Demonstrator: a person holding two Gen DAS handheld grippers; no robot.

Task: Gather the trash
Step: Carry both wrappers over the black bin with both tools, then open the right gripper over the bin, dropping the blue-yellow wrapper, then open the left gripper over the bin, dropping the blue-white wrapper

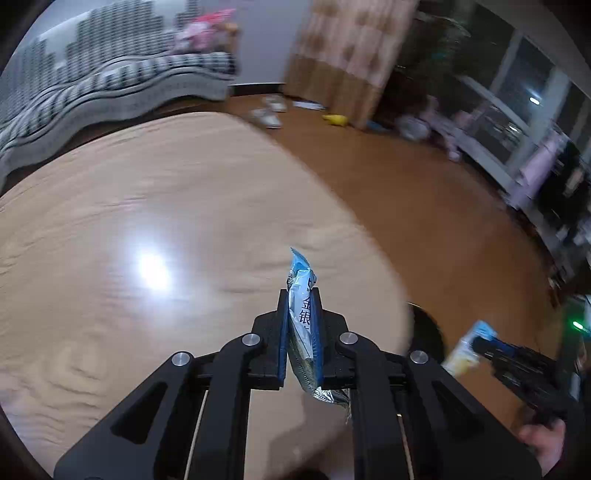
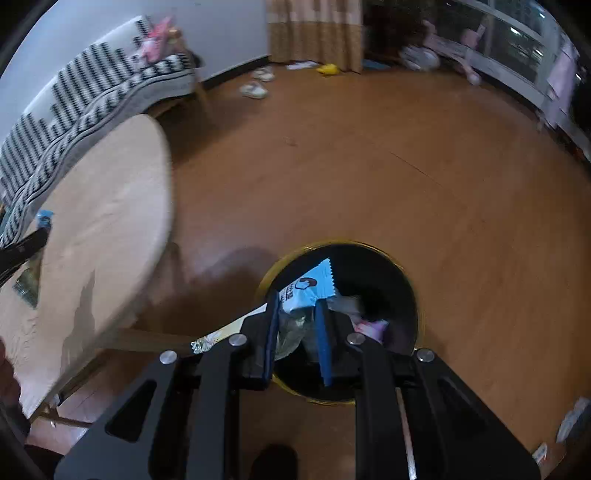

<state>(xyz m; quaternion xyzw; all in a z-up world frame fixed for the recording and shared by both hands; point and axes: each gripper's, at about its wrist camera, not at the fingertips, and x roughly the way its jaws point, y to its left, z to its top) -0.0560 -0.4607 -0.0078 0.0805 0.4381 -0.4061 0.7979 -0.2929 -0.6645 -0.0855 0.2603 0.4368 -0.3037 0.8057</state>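
Observation:
In the left wrist view my left gripper [image 1: 301, 295] is shut on a blue and silver snack wrapper [image 1: 303, 306] that stands up between the pads, above the round wooden table [image 1: 129, 206]. My right gripper [image 2: 297, 301] is shut on a blue and white wrapper [image 2: 306, 286] with a crumpled clear part, held just over the black trash bin [image 2: 384, 266] with a gold rim on the floor. Several pieces of trash [image 2: 369, 325] lie inside the bin. The right gripper [image 1: 476, 345] and its wrapper [image 1: 463, 350] also show at the lower right of the left wrist view.
The table's edge [image 2: 166, 177] runs left of the bin. A striped sofa [image 1: 92, 85] stands behind the table. Shoes [image 2: 255, 88], a yellow toy [image 2: 328, 69] and a curtain [image 2: 314, 33] are at the far side of the wooden floor. A hand [image 1: 546, 443] holds the right gripper.

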